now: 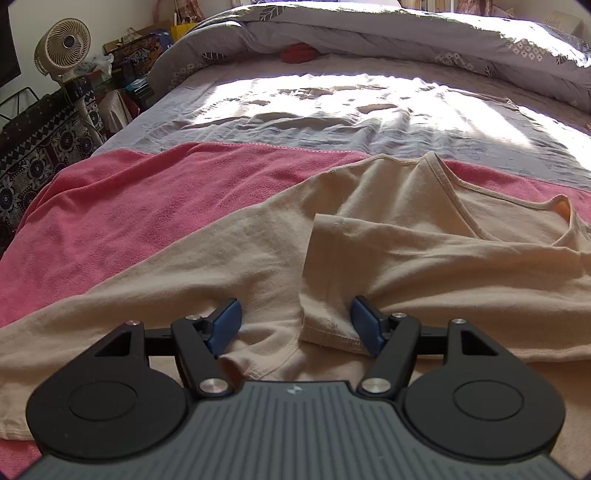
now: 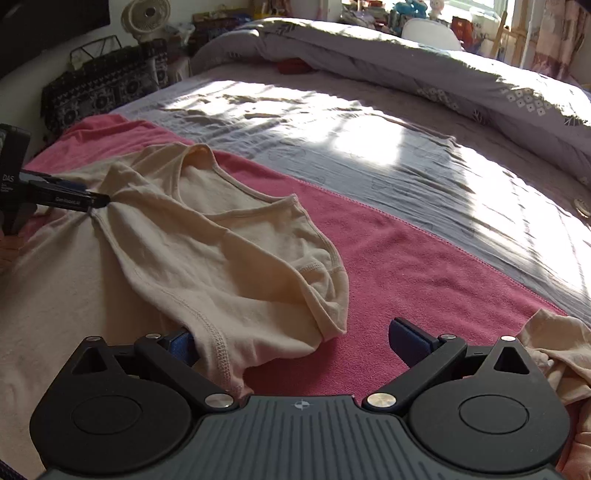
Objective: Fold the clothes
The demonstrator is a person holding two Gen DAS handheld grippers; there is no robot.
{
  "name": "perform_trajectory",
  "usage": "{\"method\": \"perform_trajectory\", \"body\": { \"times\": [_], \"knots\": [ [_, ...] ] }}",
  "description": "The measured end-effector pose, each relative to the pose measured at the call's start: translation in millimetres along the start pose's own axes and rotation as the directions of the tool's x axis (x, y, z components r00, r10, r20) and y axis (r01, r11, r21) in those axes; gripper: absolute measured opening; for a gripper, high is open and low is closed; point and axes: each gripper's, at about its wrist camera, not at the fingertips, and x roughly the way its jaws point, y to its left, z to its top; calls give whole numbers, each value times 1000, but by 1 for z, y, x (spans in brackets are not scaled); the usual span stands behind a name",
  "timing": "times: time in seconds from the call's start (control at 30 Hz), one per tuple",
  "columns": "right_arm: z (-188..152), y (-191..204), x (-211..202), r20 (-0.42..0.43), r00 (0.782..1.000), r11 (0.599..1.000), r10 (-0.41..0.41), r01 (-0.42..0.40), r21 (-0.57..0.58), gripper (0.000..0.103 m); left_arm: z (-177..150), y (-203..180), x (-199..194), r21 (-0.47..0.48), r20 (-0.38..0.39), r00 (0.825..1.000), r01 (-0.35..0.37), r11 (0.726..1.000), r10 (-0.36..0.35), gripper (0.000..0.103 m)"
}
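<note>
1. Left claw (image 1: 296,319) points down at the bed with its jaws standing apart; a bunched fold and hem of the beige shirt (image 1: 406,258) lie between the blue pads (image 1: 225,325), which do not press on the cloth.
2. Right claw (image 2: 295,341) has its jaws spread wide; a hemmed edge of the same shirt (image 2: 166,258) drapes in front of its left pad, while its right pad stands clear over the pink towel (image 2: 406,266), so nothing is clamped.
3. In the right wrist view, the left claw (image 2: 98,201) shows at the left edge, its tips at a gathered spot on the shirt.
4. That shirt lies crumpled on the pink towel, neckline toward the far side of the bed.
5. Beyond the towel, a grey sheet (image 1: 332,110) is lit by sun, and a rolled grey duvet (image 1: 369,33) lies across the far end.
6. One white fan (image 1: 66,44) stands beside the bed.
</note>
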Motion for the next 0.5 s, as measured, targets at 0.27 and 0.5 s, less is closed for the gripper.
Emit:
{"method": "perform_trajectory", "body": {
  "times": [0.27, 0.5],
  "knots": [
    [-7, -41, -7, 69, 962, 906, 263, -270, 325, 103, -2, -1, -1, -10, 10, 1000, -3, 1000, 3, 69],
    [39, -89, 69, -68, 996, 897, 66, -30, 440, 63, -2, 1, -1, -18, 8, 1000, 5, 1000, -5, 69]
  ]
}}
